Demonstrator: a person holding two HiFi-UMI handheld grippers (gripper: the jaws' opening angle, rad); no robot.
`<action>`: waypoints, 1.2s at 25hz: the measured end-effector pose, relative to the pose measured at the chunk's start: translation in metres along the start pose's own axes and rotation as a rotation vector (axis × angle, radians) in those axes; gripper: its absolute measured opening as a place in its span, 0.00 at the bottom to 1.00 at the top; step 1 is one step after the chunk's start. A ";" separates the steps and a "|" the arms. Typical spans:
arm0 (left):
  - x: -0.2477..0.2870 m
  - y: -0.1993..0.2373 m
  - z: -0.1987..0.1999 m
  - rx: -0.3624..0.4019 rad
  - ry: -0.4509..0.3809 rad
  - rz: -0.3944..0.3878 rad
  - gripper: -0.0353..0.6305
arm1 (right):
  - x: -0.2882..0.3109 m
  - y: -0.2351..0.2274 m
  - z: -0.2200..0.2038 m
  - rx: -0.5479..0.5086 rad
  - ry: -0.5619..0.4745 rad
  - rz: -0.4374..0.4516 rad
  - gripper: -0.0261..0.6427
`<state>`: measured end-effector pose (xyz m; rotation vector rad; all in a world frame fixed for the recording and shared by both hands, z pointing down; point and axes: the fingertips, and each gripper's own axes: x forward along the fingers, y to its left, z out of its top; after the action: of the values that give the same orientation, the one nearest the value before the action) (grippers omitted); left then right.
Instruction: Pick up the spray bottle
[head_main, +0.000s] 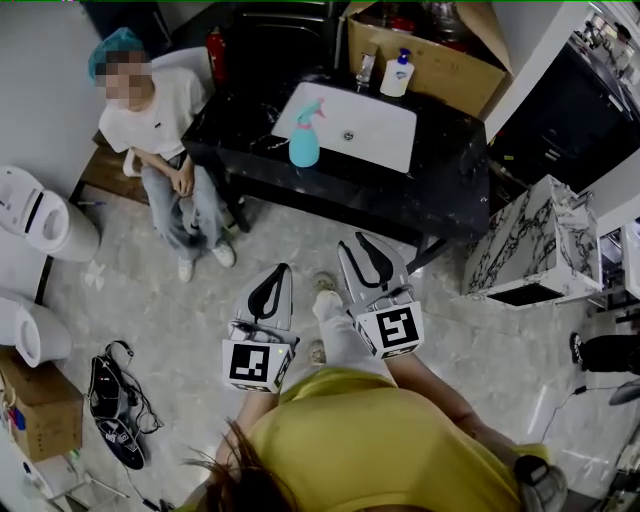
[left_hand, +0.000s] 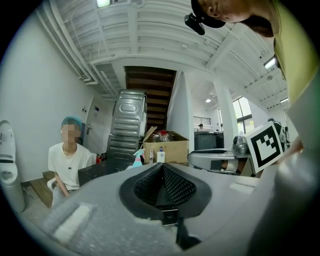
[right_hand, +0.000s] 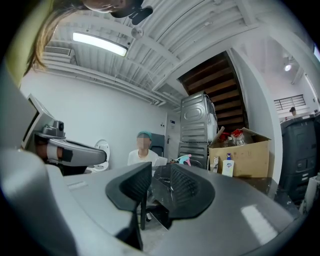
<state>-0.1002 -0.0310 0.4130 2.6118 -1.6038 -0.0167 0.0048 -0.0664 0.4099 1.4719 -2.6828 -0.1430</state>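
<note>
Both left fingers (left_hand: 178, 187) touching, right fingers (right_hand: 186, 188) ajar

Nothing here reads as a word, brand or number. The left gripper (head_main: 279, 272) has a cube (head_main: 258, 363) showing only black-and-white square markers, as does the right gripper (head_main: 356, 242). Far beyond both grippers, the pump bottle (head_main: 398, 74) has a label too small to read.

Ahead of my right gripper (right_hand: 161, 169), the spray bottle (head_main: 304, 140) looks like smooth teal plastic, on a glossy black stone-like worktop (head_main: 450, 170) with a shiny white sink (head_main: 385, 145). Beyond is a matt cardboard box (head_main: 440, 65). My gripper is matt grey plastic with ribbed black pads (right_hand: 185, 187).
</note>
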 end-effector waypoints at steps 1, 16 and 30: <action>0.004 0.004 -0.001 0.001 0.000 0.001 0.05 | 0.007 -0.002 -0.001 0.001 -0.004 -0.001 0.21; 0.139 0.077 0.013 0.017 -0.004 -0.002 0.05 | 0.157 -0.074 -0.024 0.012 0.040 0.047 0.36; 0.250 0.141 0.011 0.008 0.015 0.079 0.05 | 0.276 -0.112 -0.085 0.030 0.162 0.203 0.47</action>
<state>-0.1129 -0.3175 0.4199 2.5450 -1.7044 0.0144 -0.0396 -0.3625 0.4872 1.1531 -2.6903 0.0285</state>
